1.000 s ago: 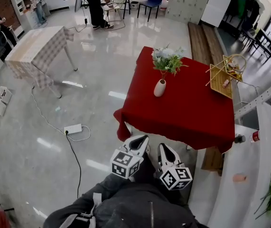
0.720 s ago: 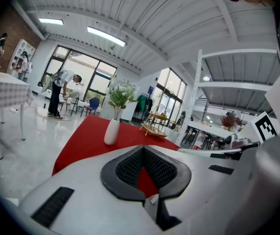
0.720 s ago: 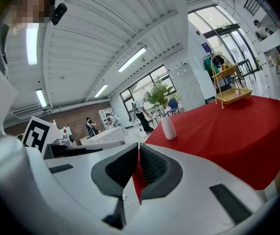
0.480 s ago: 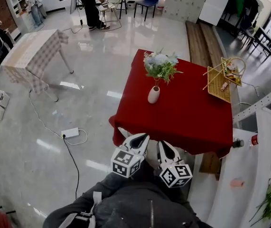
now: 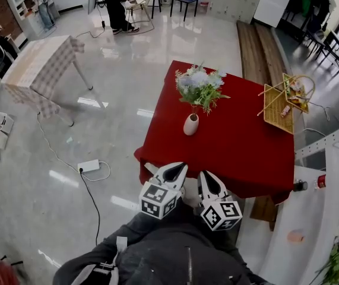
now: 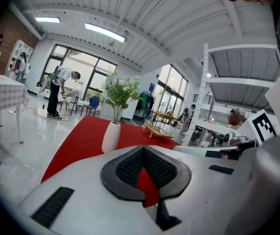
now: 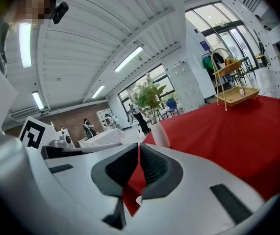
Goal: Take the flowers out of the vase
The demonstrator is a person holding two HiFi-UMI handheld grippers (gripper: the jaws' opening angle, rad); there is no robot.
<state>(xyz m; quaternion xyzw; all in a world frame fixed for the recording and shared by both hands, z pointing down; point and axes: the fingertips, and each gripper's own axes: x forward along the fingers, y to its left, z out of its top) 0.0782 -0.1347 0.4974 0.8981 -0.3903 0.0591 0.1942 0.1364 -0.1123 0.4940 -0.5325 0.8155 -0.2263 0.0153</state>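
Flowers (image 5: 200, 88) in vase (image 5: 190, 124) on table (image 5: 240, 150), rack (image 5: 283, 104) right of it; left tool (image 5: 177, 168), right tool (image 5: 205, 176) at near edge.

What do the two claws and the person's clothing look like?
Both the left claw and the right claw are white, with black ribbed pads. Each carries a cube with black-and-white square markers. The person wears a dark grey zipped jacket.

The person is holding the left gripper (image 5: 177, 170) and the right gripper (image 5: 206, 178) just beside each other at the lower centre of the head view. Both are pointing toward the top of the frame and tilting slightly downward. Each gripper's jaws are meeting at the tips and gripping nothing, while the person's dark jacket (image 5: 175, 257) is filling the bottom edge beneath them.
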